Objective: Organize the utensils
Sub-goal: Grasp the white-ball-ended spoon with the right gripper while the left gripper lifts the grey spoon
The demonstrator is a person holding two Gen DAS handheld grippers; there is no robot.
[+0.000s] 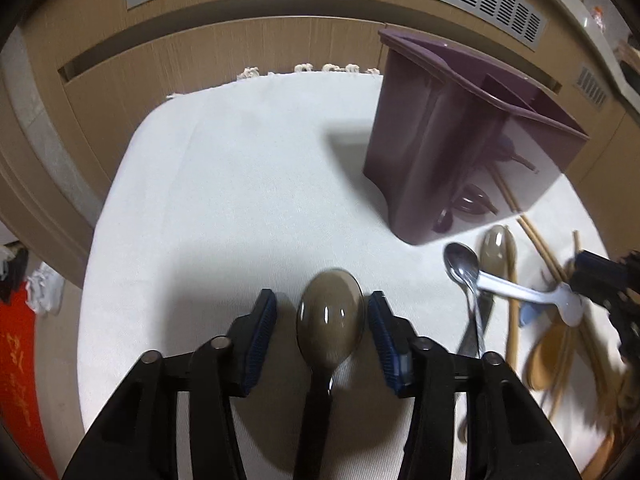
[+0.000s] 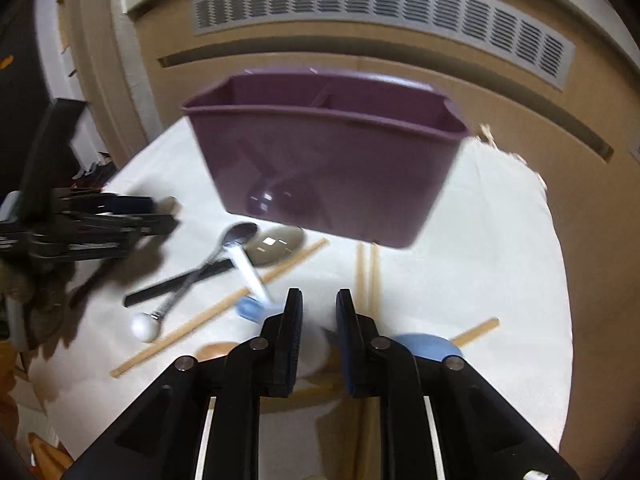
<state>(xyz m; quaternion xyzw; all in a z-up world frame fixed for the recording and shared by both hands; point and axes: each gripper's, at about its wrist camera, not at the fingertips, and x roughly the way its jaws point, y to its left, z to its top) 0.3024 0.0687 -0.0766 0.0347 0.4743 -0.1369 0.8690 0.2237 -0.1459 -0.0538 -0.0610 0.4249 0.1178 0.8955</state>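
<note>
A grey-brown spoon with a dark handle lies between the fingers of my left gripper. The jaws stand open: the left pad is clear of the bowl and the right pad is close beside it. My right gripper has its jaws almost together over the bowl end of a white plastic spoon, which also shows in the left wrist view. The purple divided utensil holder stands at the back of the cloth, with several utensils dimly visible through its wall.
On the white cloth, in front of the holder, lie a metal spoon, a second grey spoon, wooden chopsticks, a blue utensil and wooden spoons. A wooden cabinet with a vent grille stands behind.
</note>
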